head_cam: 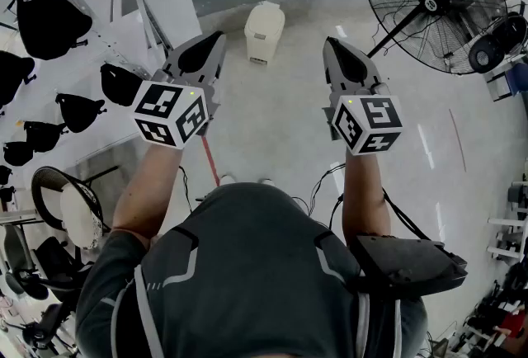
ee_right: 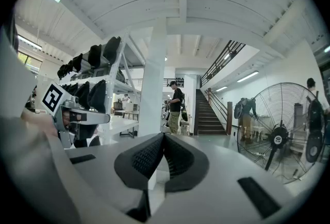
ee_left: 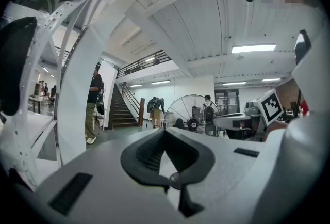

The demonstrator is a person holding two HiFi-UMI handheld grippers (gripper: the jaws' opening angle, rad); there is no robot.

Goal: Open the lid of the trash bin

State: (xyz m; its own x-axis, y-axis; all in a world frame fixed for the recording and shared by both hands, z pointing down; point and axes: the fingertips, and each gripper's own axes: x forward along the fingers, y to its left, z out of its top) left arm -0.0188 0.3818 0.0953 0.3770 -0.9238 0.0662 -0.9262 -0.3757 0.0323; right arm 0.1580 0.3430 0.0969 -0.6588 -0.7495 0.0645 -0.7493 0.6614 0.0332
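trash bin [head_cam: 264, 33] stands on the floor [head_cam: 280, 121] ahead of the person, its lid [head_cam: 265, 15] down, well apart from both tools. left gripper [head_cam: 218, 38] and right gripper [head_cam: 331, 43] are held level, jaws pressed together on nothing. the opening looks not yet begun; this is the approach. next, one gripper likely has to come down to the lid's edge and lift.

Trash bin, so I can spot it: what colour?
The trash bin is cream-white; head view shows it best.
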